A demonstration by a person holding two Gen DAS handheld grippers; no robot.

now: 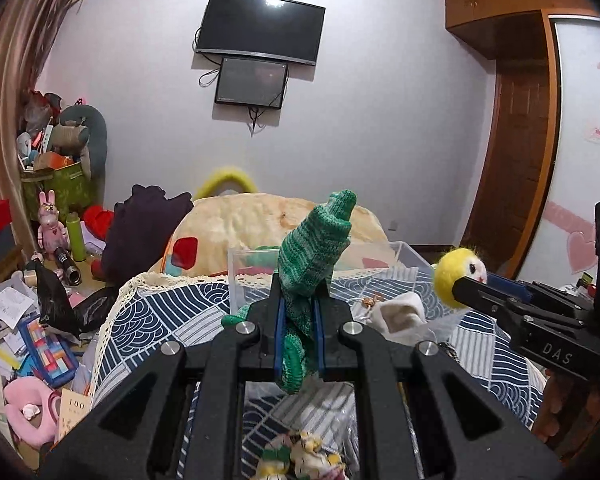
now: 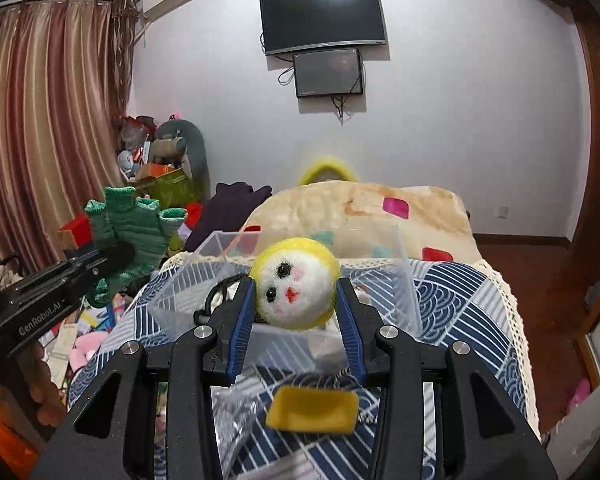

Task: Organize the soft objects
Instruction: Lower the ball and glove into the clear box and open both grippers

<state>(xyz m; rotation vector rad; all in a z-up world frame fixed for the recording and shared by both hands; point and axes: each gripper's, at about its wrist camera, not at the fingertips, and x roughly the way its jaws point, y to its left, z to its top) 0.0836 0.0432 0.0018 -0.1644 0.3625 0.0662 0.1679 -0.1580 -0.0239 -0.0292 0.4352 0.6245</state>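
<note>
Fingers [image 1: 277, 320] pinch green knit glove [image 1: 314, 248]; yellow felt ball [image 2: 296, 282] clamped.

We see a mottled green knit glove [image 1: 314, 252], a yellow felt ball [image 2: 295, 283] w/ white face, black eyes, red mouth; under both, navy-white wave-pattern cloth [image 2: 452, 300], cream lace edge.

the left gripper [image 1: 299, 300] pinches a green knitted glove [image 1: 314, 252], its fingers pointing up above the bed [image 1: 172, 312]. a clear plastic bin [image 1: 404, 258] sits behind it on the patterned bedspread. toward the bed's right edge, the right gripper [image 1: 460, 284] clamps a yellow felt ball [image 1: 456, 276] with a small white face.
</note>
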